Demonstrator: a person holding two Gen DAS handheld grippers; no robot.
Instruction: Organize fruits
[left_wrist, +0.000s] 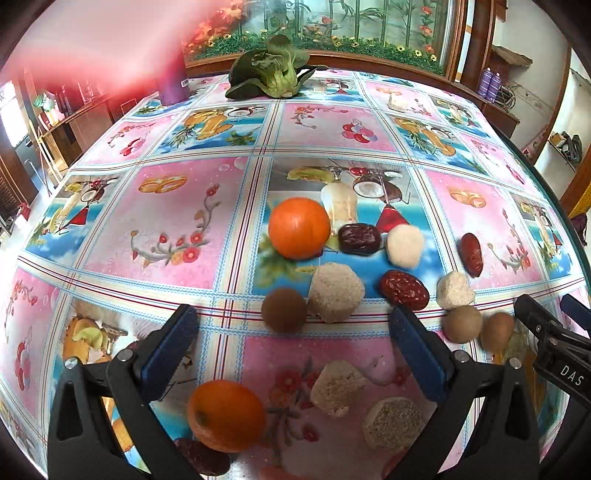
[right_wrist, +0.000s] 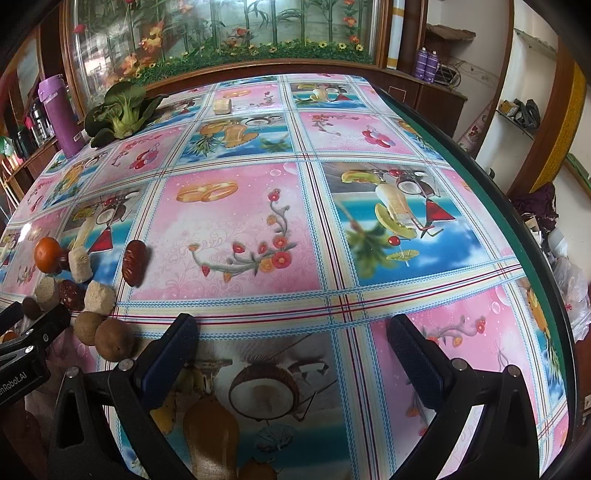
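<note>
Left gripper is hovering low over the fruit pile, fingers spread wide, gripping nothing. Right gripper is hanging over bare tablecloth, fingers also wide and empty.

Fruit is sitting on the desk, clustered from centre to 4 o'clock in the left wrist view and at 9 o'clock in the right wrist view.

- Near orange, at 7 o'clock between the left fingers: round, glossy, finely dimpled skin. Likely firm, moderately heavy, prone to rolling; best pinched across its widest middle.
- Far orange, just above centre: same handling.
- Red dates: oval, wrinkled, shiny. Probably light and slightly soft; best gripped across the short axis.
- Longans: small tan spheres with a matte shell. Light, probably brittle, so a gentle squeeze looks wise.
- Brown ball at centre: matte and round, type unclear.
- Beige chunks: grainy, blocky, look crumbly; what they are is unclear. Flat faces look like the best hold.

Tablecloth is looking like glossy plastic, so round pieces will probably slide or roll when nudged.

Bok choy is lying at 12 o'clock, well apart.
</note>
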